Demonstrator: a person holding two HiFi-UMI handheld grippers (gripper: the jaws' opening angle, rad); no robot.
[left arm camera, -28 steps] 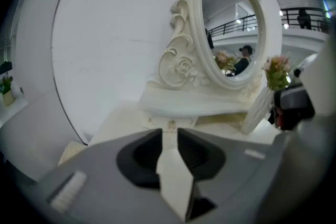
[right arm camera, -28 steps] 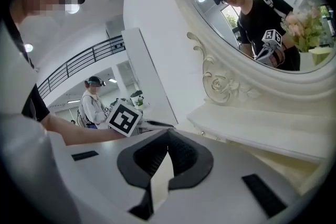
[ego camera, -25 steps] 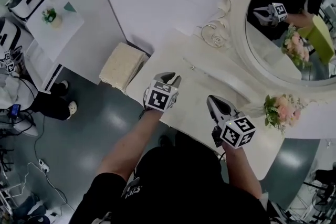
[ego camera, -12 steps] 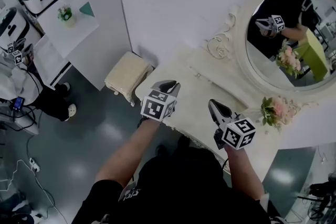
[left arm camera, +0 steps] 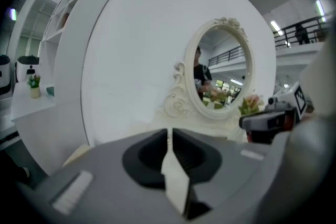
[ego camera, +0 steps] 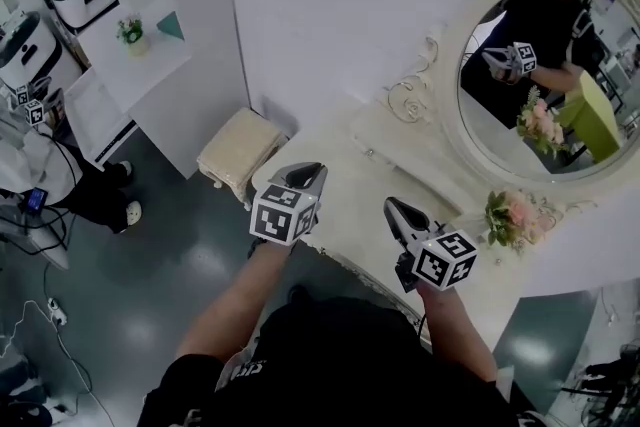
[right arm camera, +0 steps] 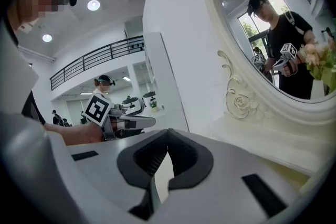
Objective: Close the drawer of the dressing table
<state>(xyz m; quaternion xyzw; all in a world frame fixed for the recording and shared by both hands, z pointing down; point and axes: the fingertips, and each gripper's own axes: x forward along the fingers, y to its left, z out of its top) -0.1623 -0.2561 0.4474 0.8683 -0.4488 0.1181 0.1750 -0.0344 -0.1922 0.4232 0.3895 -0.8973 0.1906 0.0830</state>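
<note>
The white dressing table (ego camera: 365, 177) stands against the wall under an oval mirror (ego camera: 540, 65). Its front edge lies just below my grippers, and the drawer is hidden from all views. My left gripper (ego camera: 303, 177) hovers over the table's near left corner; its jaws have just been closing and now meet at the tips with nothing between them (left arm camera: 169, 131). The right gripper (ego camera: 391, 208) hangs above the front edge, shut and empty (right arm camera: 168, 132). Each gripper sees the other: the right gripper (left arm camera: 268, 120) beside the mirror, the left gripper (right arm camera: 131, 122) off to the left.
A pink flower bunch (ego camera: 510, 215) sits on the table's right end. A cream padded stool (ego camera: 238, 153) stands on the floor left of the table. White shelves (ego camera: 130, 35) and a seated person (ego camera: 60, 185) are further left.
Both grippers have drawn back from over the tabletop to its front edge and risen. The left jaws, apart a second ago, have come together.
</note>
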